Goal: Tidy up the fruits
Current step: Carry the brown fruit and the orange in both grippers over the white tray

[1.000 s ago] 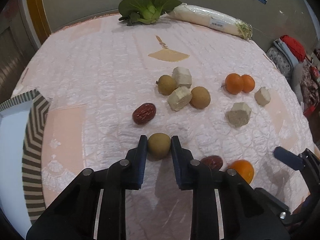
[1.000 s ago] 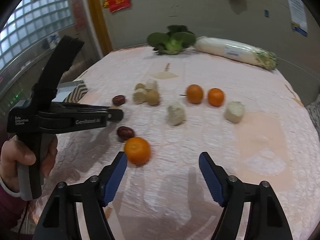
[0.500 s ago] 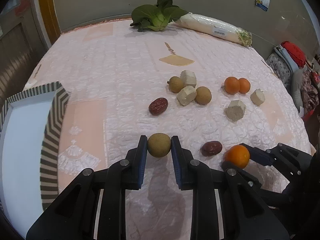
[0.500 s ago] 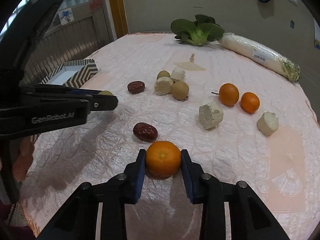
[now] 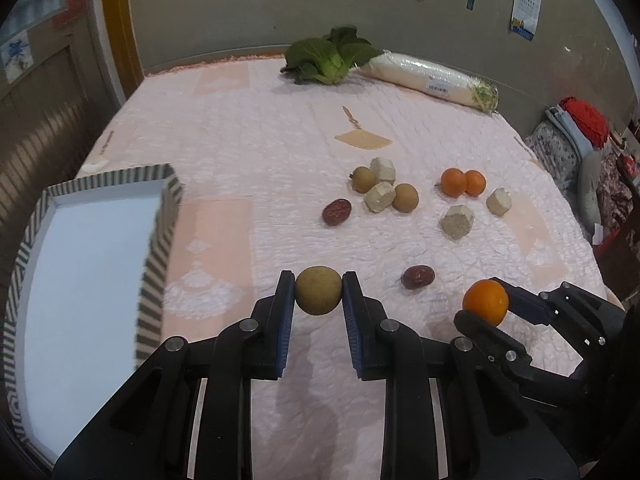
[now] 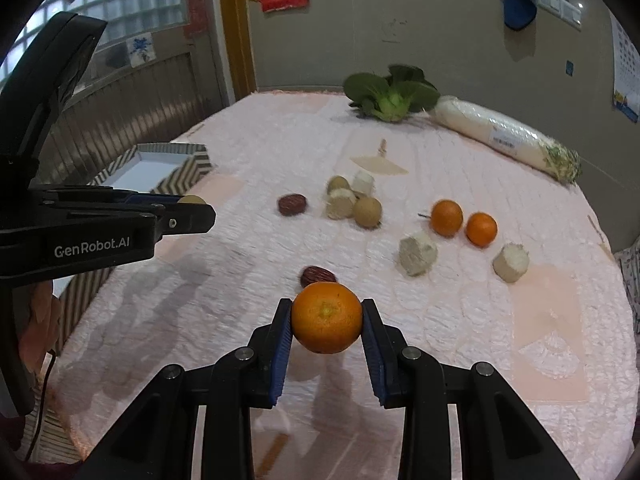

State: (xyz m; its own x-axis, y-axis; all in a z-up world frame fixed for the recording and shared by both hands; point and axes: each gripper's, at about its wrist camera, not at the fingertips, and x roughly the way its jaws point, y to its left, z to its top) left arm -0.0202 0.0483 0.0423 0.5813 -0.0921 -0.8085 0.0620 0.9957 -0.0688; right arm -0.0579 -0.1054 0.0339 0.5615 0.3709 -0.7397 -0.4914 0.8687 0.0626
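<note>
My left gripper is shut on a brownish-green longan, held above the pink cloth just right of the striped tray. My right gripper is shut on an orange, lifted off the cloth; the left wrist view shows this orange at the lower right. On the cloth lie two red dates, two longans, two oranges and several pale chunks.
A bok choy and a wrapped white radish lie at the far edge of the table. Folded cloths are piled beyond the right edge. A hand holds the left gripper's handle at the left.
The right gripper's jaws went from wide apart to shut on the orange and lifted it. The left gripper rose with its longan, and the tray now shows more fully at its left.
</note>
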